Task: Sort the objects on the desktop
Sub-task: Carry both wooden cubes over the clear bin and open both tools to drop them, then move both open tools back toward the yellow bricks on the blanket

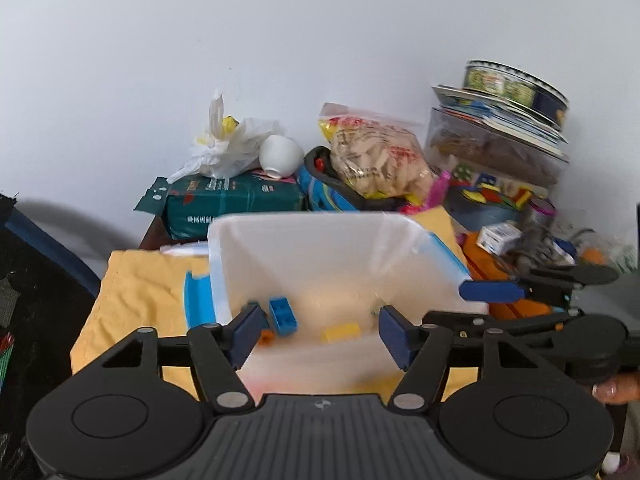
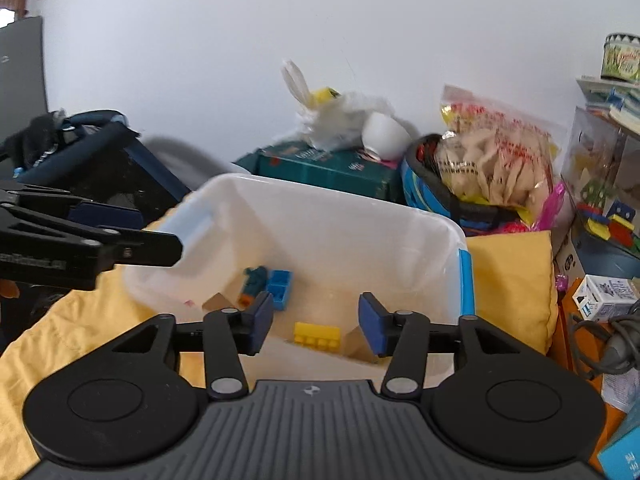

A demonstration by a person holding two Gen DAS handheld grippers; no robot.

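- Left wrist view: left gripper (image 1: 316, 334) has its fingers wide apart, nothing between them, above the near edge of the bin (image 1: 400, 228).
- Bin is translucent white with blue latches and sits on a yellow cloth (image 1: 136, 288).
- Inside the bin: blue brick (image 1: 283, 316), yellow brick (image 1: 341, 333), and a small orange piece (image 1: 265, 337) beside the left finger. All lie loose on the bin floor.
- Right gripper (image 1: 496, 291) comes in from the right over the bin's right rim. Only one blue pad is clear, so its spread is not readable in this view.
- Right wrist view: right gripper (image 2: 316, 325) has its fingers wide apart and empty, over the bin's near side (image 2: 400, 216).
- Blue brick (image 2: 279, 284) lies next to a teal piece (image 2: 256, 280); yellow brick (image 2: 317, 336) sits between the fingertips in view but lower, on the bin floor.
- Left gripper (image 2: 160, 246) reaches over the bin's left rim.
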